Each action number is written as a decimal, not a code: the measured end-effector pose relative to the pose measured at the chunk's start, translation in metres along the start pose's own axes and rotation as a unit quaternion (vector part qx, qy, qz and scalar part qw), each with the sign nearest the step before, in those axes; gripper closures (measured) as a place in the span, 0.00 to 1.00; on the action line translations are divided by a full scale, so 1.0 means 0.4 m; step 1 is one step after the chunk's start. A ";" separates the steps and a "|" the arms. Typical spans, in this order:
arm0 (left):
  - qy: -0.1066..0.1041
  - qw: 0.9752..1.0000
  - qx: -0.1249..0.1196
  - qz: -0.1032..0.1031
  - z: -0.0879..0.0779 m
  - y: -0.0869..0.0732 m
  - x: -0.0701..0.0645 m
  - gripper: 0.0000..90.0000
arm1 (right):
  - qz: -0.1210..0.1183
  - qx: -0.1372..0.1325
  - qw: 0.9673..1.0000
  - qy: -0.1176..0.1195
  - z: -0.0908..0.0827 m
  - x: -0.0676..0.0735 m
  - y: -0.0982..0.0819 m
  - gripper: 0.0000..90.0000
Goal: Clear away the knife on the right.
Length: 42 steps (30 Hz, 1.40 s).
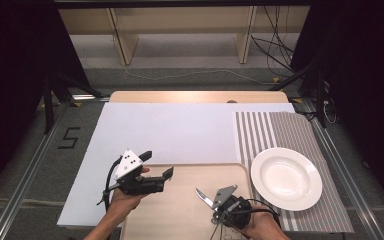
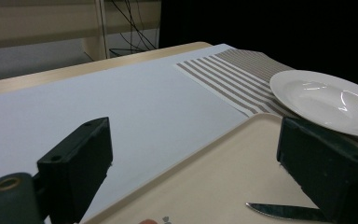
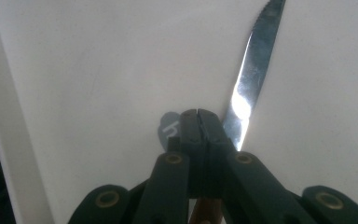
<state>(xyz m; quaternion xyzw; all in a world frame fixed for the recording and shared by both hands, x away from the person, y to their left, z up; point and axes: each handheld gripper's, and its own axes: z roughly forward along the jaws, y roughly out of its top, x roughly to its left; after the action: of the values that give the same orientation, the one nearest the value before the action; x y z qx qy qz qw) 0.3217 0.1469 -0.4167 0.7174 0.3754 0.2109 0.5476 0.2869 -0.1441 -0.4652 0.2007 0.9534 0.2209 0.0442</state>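
A table knife [image 1: 204,196] with a shiny blade [image 3: 251,70] hangs just above the beige tray [image 1: 180,210]. My right gripper [image 1: 217,204] is shut on it, jaws pressed together [image 3: 198,122], and the blade sticks out past them toward the tray's middle. My left gripper [image 1: 156,164] hovers over the tray's left rim with its jaws wide apart and nothing between them [image 2: 200,158]. In the left gripper view the knife tip [image 2: 284,212] shows low beside the right jaw, over the tray [image 2: 214,177].
A white plate [image 1: 286,177] [image 2: 326,100] rests on a striped placemat [image 1: 275,130] [image 2: 233,77] right of the tray. A white sheet [image 1: 170,130] covers the table's middle. Shelving and cables stand beyond the far edge.
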 end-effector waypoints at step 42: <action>0.000 1.000 0.000 0.004 -0.003 0.000 0.000 0.12 | 0.068 0.045 0.994 -0.070 -0.050 -0.100 -0.067 1.00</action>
<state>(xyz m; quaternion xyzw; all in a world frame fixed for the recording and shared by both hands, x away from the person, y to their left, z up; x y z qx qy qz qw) 0.3209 0.1474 -0.4162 0.7189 0.3729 0.2128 0.5466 0.3105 -0.1903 -0.4591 0.2817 0.9411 0.1657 0.0871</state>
